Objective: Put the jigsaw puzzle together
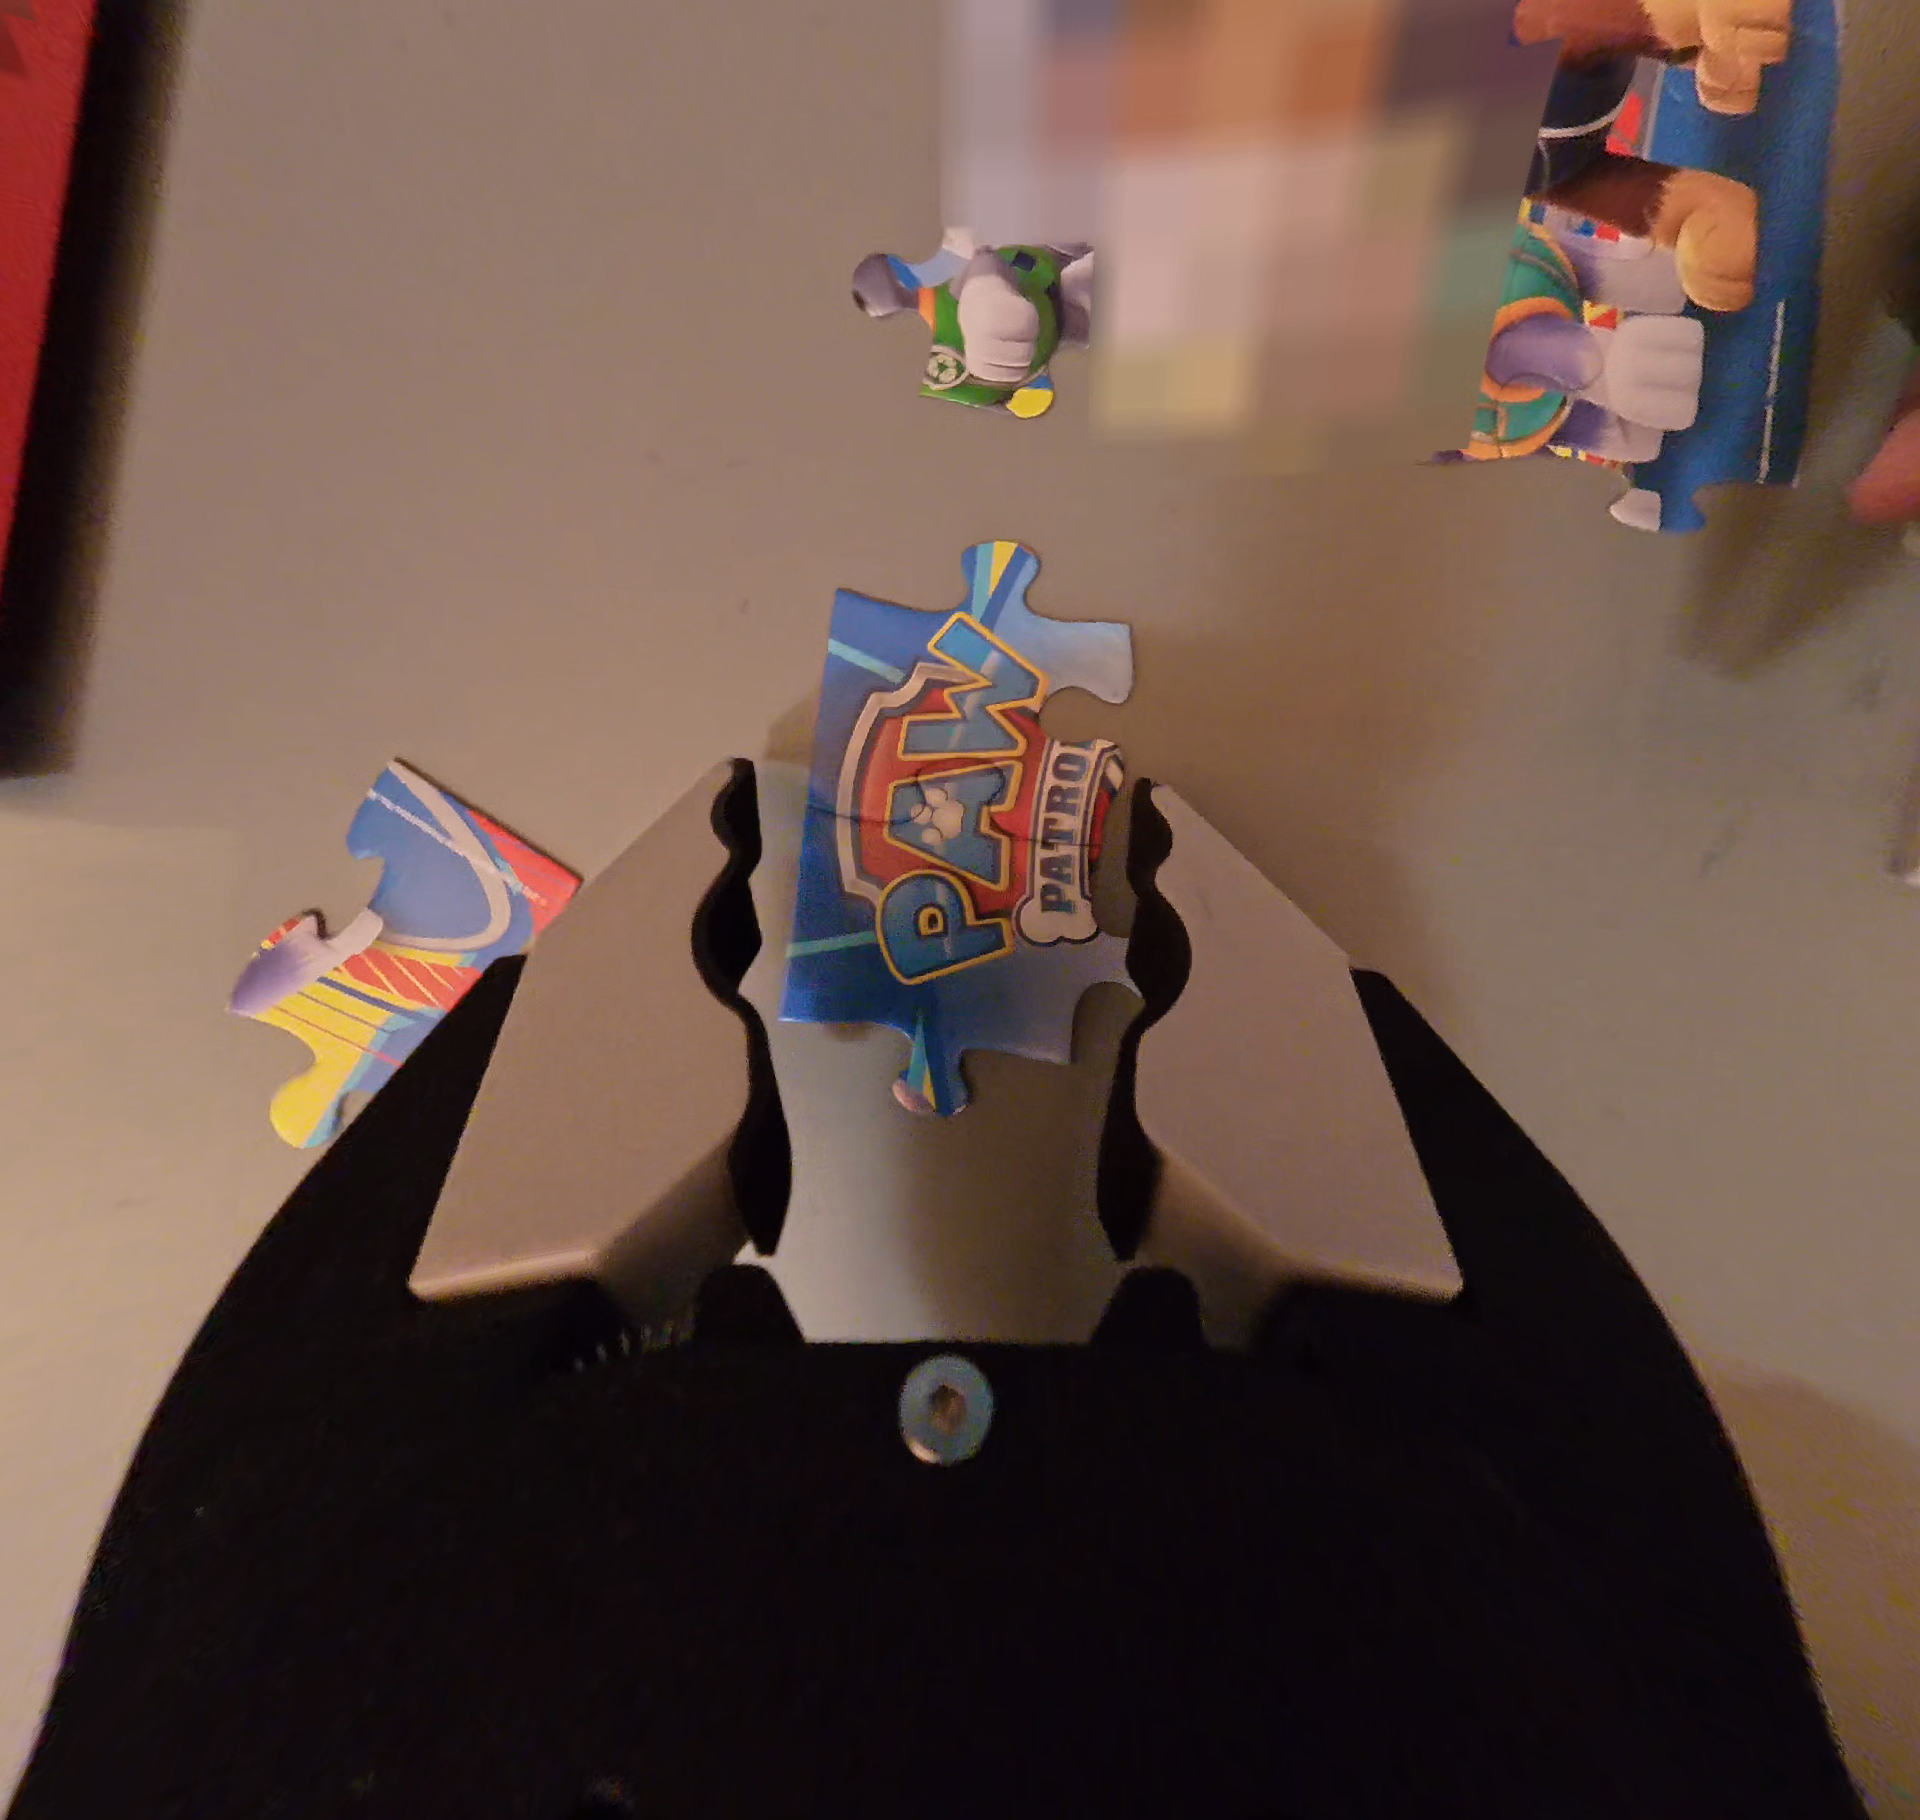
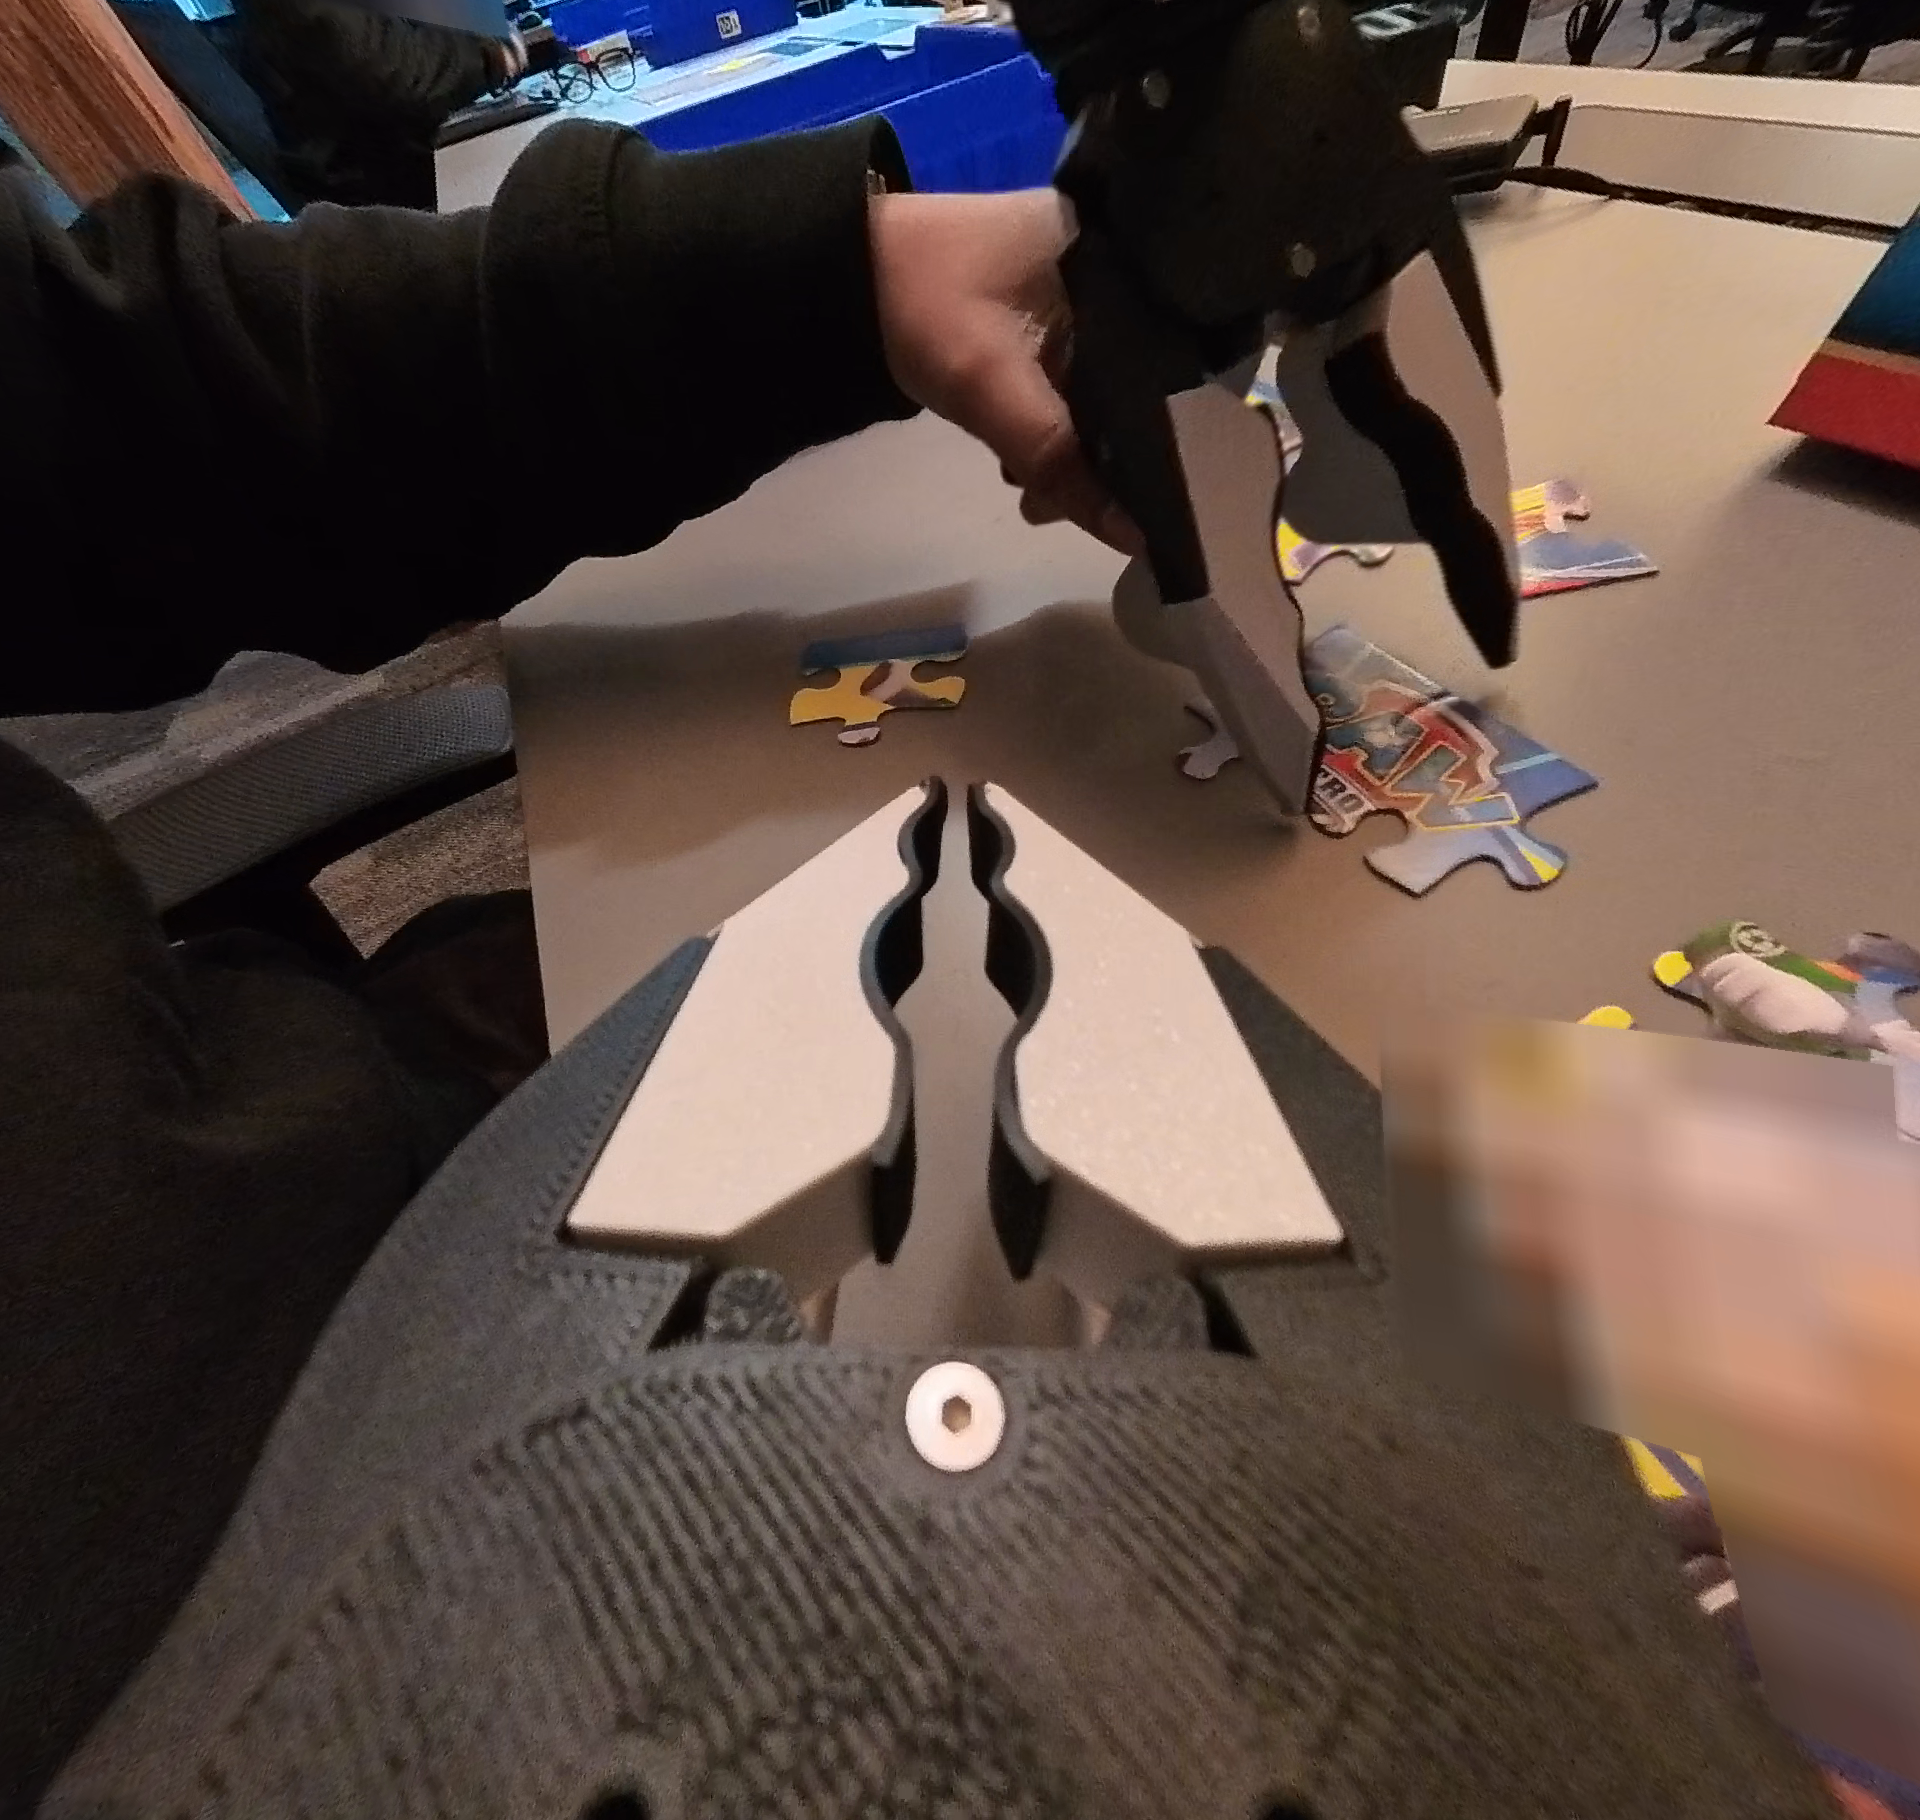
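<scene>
Black left hand-held gripper (image 1: 940, 783) angles down, spread around a blue puzzle piece (image 1: 935, 835); right hand-held gripper (image 2: 956, 794) closed.

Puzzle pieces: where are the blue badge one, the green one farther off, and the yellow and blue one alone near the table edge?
Blue badge piece (image 1: 940, 835), left wrist view, its red centre.
Green piece (image 1: 982, 326), left wrist view, its white middle.
Yellow and blue piece (image 2: 883, 684), right wrist view, its middle.

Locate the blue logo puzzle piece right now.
The blue logo piece lies flat on the table, between the left gripper's open fingers.
</scene>
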A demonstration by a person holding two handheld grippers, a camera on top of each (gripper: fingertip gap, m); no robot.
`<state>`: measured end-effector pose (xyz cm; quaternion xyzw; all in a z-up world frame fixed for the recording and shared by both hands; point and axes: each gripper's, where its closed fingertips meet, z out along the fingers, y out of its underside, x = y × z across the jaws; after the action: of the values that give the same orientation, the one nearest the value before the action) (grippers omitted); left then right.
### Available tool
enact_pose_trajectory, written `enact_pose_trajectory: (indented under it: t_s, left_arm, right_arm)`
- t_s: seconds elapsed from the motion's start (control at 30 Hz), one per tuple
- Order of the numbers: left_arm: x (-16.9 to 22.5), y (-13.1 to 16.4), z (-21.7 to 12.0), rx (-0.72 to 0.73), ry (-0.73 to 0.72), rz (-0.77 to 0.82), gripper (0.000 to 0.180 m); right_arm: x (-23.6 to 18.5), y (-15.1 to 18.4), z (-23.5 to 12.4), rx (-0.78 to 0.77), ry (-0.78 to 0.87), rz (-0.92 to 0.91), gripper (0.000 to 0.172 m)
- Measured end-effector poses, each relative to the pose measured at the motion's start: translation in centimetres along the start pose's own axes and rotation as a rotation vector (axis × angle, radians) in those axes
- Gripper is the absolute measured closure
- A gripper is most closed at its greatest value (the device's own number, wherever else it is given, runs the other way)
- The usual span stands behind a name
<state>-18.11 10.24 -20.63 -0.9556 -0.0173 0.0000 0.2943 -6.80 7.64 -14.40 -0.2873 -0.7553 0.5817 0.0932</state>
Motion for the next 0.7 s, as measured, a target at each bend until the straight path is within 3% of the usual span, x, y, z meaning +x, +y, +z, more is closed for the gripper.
enact_pose_trajectory:
  t_s: [0.1, 0.2, 0.7]
  left_arm:
    - [-0.11, 0.34, 0.44, -0.016, 0.026, -0.047, 0.108]
    - [-0.35, 0.23, 0.41, -0.025, 0.016, -0.052, 0.124]
    - [0.35, -0.05, 0.30, -0.039, 0.004, -0.001, 0.124]
  right_arm:
    - [0.02, 0.11, 0.10, -0.009, 0.003, -0.002, 0.169]
    - [0.02, 0.16, 0.14, -0.012, 0.009, -0.009, 0.169]
    - [-0.04, 0.17, 0.15, -0.013, 0.011, -0.016, 0.169]
